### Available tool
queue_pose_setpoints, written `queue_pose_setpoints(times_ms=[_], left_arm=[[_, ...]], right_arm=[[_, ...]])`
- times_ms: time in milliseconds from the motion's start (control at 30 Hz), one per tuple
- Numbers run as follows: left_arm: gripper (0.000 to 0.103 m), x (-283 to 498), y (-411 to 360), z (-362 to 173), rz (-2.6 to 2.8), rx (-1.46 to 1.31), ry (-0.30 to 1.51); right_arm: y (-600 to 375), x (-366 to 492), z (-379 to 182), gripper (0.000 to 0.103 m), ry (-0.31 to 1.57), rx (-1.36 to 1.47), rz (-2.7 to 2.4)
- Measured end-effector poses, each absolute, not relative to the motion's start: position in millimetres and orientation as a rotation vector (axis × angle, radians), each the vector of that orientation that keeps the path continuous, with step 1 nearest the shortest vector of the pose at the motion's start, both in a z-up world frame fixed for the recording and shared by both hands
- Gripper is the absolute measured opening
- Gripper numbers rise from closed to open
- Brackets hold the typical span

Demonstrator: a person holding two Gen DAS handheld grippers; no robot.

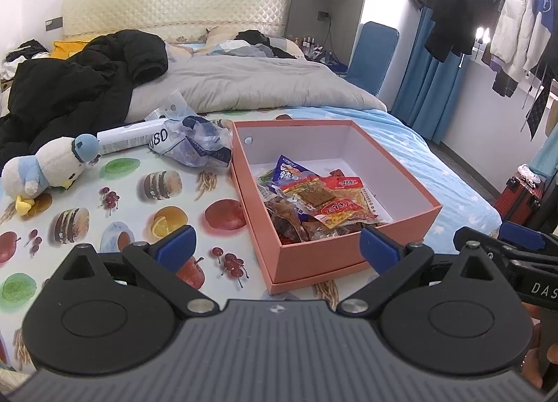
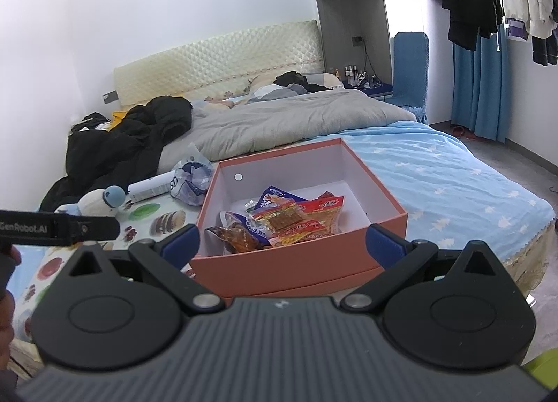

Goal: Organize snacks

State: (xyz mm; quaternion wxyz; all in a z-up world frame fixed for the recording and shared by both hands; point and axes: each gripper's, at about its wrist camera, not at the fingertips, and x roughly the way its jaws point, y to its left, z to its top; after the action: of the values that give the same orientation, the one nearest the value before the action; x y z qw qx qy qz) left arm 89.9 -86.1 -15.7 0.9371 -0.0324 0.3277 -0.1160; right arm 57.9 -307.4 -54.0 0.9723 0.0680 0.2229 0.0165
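Bed, foot end, fruit-print cloth (image 1: 139, 192): one pink box (image 1: 324, 259), lid off, upright. Contents: a heap of snack packets (image 1: 314, 203), red, yellow and blue wrappers, piled toward the near left corner; far half of the box bare. Left gripper (image 1: 275, 245): fingers spread wide, holding nothing, just short of the box's near wall. Right gripper (image 2: 284, 245): likewise spread and empty, near the same wall. Beside the box, left: crumpled plastic bag (image 1: 195, 144), white tube (image 1: 132, 137), plush bird (image 1: 48, 168).
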Motion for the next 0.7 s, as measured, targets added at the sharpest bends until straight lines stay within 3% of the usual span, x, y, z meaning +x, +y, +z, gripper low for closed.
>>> queue_pose_setpoints(times_ms=[700], left_arm=[[0.102, 89.7, -88.2, -7.9, -0.239, -0.054, 0.664]], right_arm=[[-302.1, 59.3, -52.0, 0.103, 0.451, 0.14, 0.046]])
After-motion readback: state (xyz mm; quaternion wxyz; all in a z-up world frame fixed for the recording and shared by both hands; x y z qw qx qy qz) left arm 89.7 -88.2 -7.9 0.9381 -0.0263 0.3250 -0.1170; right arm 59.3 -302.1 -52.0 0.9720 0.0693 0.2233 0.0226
